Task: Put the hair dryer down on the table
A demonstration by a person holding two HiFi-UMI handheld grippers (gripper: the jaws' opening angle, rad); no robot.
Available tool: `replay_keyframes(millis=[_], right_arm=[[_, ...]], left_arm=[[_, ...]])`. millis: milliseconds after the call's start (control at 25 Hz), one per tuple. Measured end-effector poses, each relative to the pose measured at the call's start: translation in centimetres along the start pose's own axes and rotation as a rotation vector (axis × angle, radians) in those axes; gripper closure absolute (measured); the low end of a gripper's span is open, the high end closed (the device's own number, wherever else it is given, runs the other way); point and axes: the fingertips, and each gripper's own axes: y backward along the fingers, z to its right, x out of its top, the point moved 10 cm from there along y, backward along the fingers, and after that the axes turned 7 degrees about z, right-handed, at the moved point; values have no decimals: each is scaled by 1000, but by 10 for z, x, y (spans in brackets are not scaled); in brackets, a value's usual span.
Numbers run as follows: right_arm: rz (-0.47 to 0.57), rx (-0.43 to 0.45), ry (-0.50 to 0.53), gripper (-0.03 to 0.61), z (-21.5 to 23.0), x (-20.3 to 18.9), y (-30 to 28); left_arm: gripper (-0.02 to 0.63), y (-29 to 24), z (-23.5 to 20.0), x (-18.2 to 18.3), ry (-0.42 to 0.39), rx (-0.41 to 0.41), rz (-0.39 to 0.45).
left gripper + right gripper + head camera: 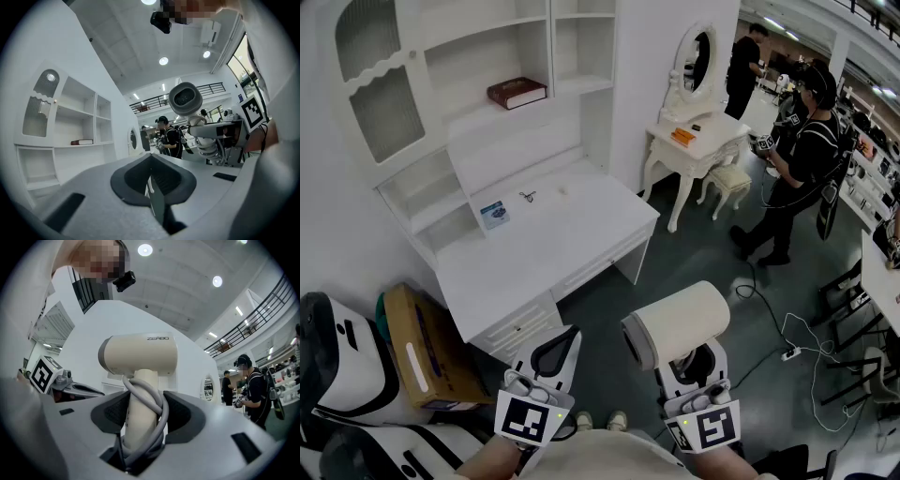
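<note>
Far left, a cardboard box [422, 349] sits on the floor, then comes the white table [567, 234] with a small card [494, 215] on it and a book [517, 93] on the shelf above. Left tongs [553, 354] next: pads together, nothing between them, idle beside the load. Right tongs [692, 364] are clamped on the handle of the hair dryer [680, 321], cream barrel on top, grey cord [157, 401] looped round the handle inside the grip. The dryer hangs in the air over the floor, well apart from the table, so placing is not yet done. Risks, as I judge them:
- Cord under the pads (uneven grip) could let the handle twist or slip in transit.
- The loops may snag the tongs on release and drag the dryer.
- The top-heavy barrel may roll if set near the table's front edge.

Farther right, a vanity [694, 136] and a person [802, 159], well apart from the tongs.
</note>
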Motion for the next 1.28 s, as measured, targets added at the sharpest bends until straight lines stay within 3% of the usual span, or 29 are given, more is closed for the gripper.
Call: replay_keyframes(millis=[1280], right_arm=[[-20,-20,-19,367,18,-6,11]], left_arm=[[600,-12,19,-2,6,-16,-22]])
